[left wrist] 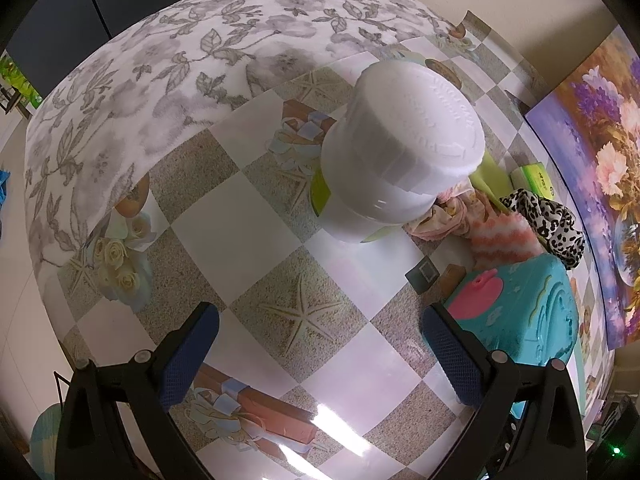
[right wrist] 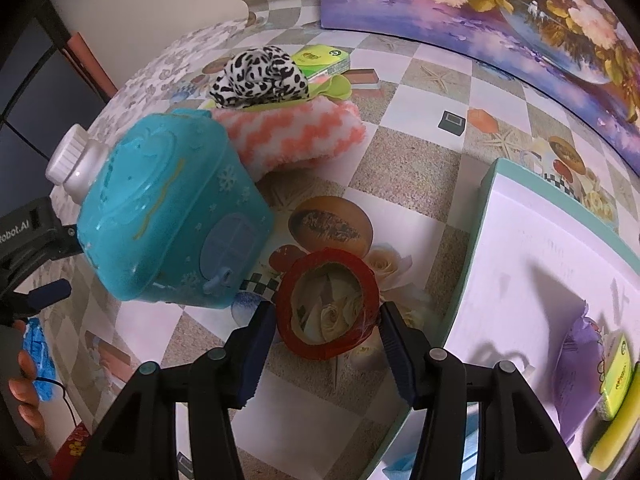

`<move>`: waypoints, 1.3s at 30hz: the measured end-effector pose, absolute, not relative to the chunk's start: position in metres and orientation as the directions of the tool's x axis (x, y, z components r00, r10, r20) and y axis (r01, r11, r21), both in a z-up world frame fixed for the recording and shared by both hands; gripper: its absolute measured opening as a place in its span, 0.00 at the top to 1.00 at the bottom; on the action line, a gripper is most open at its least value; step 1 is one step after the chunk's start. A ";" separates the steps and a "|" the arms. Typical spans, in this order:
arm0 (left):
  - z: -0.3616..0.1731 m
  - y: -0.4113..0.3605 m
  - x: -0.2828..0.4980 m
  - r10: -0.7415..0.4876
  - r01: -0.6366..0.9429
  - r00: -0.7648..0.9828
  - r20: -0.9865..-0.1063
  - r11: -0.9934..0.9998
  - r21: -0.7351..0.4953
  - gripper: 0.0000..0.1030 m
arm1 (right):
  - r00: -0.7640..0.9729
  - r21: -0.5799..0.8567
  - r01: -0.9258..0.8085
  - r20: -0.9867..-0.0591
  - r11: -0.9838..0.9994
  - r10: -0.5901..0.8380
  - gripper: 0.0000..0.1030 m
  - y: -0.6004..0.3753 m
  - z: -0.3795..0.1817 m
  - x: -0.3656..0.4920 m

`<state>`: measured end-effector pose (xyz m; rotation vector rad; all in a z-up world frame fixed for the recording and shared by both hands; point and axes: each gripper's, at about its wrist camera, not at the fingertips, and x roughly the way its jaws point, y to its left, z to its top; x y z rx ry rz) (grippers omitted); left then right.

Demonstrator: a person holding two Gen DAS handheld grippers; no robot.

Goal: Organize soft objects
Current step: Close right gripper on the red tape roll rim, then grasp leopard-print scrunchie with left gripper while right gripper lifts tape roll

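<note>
soft objects, leopard cloth (right wrist: 260,74) and striped towel (right wrist: 292,136), lie piled on bench (right wrist: 400,168), unsorted; right gripper (right wrist: 326,338) jaws straddle red ring (right wrist: 328,304), unclamped; left gripper (left wrist: 320,356) jaws apart, empty

A home: the surface wears a glossy checkered oilcloth printed with starfish and roses (left wrist: 256,232), and a purple floral painting (right wrist: 500,20) leans against the cream wall.
</note>
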<state>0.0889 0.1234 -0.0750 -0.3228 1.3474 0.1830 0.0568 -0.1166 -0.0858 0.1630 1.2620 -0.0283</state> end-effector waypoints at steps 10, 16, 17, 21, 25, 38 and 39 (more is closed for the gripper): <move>-0.077 0.123 0.088 -0.051 -0.306 0.217 -0.975 0.945 -0.118 0.02 | 0.305 0.080 0.097 -0.951 0.992 0.047 0.43 -0.110 -0.089 0.058; -0.077 0.123 0.088 -0.051 -0.301 0.214 -0.975 0.946 -0.116 0.02 | 0.308 0.074 0.095 -0.951 0.993 0.041 0.45 -0.110 -0.089 0.058; -0.076 0.123 0.089 -0.051 -0.301 0.214 -0.976 0.947 -0.115 0.02 | 0.309 0.074 0.095 -0.950 0.993 0.042 0.46 -0.110 -0.089 0.058; -0.077 0.121 0.090 -0.048 -0.291 0.212 -0.976 0.950 -0.110 0.02 | 0.311 0.100 0.107 -0.948 0.989 0.063 0.47 -0.116 -0.087 0.055; -0.079 0.116 0.090 -0.048 -0.274 0.211 -0.976 0.956 -0.106 0.02 | 0.313 0.128 0.117 -0.946 0.985 0.086 0.47 -0.121 -0.085 0.051; -0.060 0.103 0.091 -0.080 -0.200 0.234 -0.969 0.971 -0.128 0.02 | 0.350 0.171 0.219 -0.933 0.961 0.086 0.47 -0.149 -0.049 0.033; -0.052 0.104 0.090 -0.099 -0.193 0.250 -0.963 0.970 -0.150 0.02 | 0.357 0.189 0.231 -0.929 0.954 0.098 0.47 -0.153 -0.044 0.031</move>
